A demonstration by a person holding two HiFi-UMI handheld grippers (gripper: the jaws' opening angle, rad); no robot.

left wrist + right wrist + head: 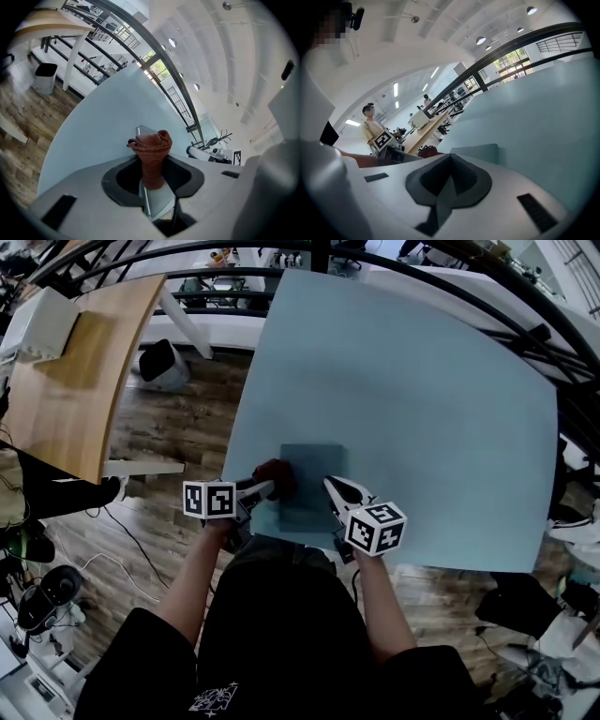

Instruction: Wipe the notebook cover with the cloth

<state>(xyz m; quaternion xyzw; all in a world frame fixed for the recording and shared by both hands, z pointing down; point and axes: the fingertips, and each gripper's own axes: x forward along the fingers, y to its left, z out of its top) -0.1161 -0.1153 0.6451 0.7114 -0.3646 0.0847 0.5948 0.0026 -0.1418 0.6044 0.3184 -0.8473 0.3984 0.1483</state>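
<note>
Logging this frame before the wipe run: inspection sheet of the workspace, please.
Surface: blue table, flat.
Job's things: notebook closed, near the table's front edge; cloth bunched at its left edge.
Clutter: nothing seen.
Grippers: left gripper shut on the cloth; right gripper shut, empty, by the notebook's right edge.
Cables: cables on the floor, left of the table.
Surroundings: wooden desk, bin, bystander.

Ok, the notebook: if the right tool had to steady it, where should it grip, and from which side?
Probably its right edge, coming in low from the right. The notebook lies flat on the table, so only thin edges offer a bite; the cloth in the left tool occupies the left edge, while the shut right tool is at the right one.
</note>
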